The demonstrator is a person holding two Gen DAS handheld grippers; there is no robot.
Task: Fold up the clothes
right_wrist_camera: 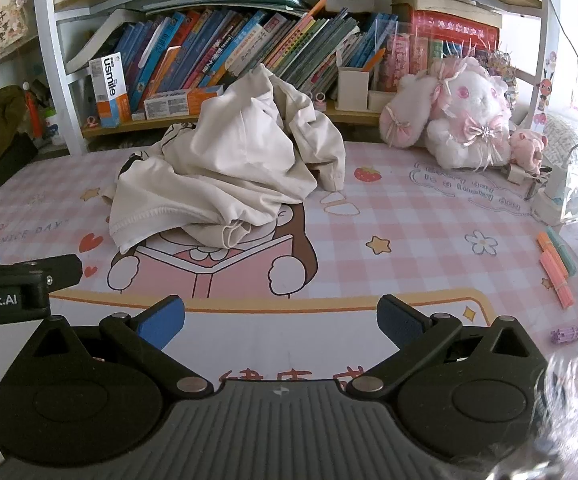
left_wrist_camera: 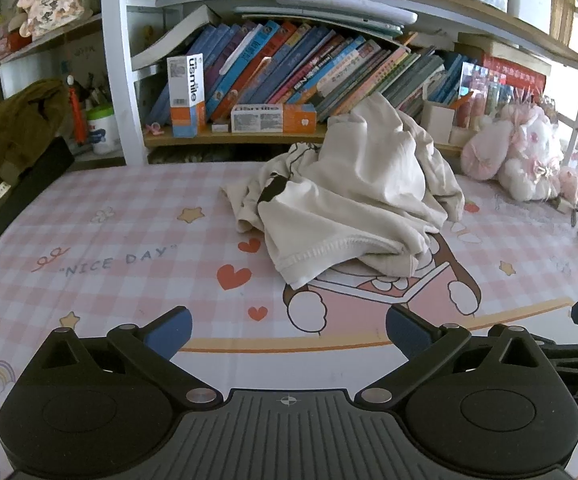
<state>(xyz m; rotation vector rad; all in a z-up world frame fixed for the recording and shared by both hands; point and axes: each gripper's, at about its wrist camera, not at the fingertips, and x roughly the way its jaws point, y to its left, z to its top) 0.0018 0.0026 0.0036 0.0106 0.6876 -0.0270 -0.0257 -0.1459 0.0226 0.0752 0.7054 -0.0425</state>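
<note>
A crumpled cream garment is lying heaped mid-mat on the pink checked desk mat, before the bookshelf. The left gripper and right gripper are hovering short of it, jaws spread wide, gripping nothing

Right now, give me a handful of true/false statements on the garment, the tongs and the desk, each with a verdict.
1. The cream garment lies crumpled in a heap on the pink checked mat. True.
2. The left tongs are shut on the garment's hem. False: their fingers stand wide apart, holding nothing, short of the cloth.
3. The right tongs are open and empty. True.
4. The white and pink plush rabbit sits on top of the garment. False: it sits apart, to the right of the heap, against the bookshelf.
5. The garment is already folded flat. False: it is bunched up, with a stitched hem hanging at the front.
</note>
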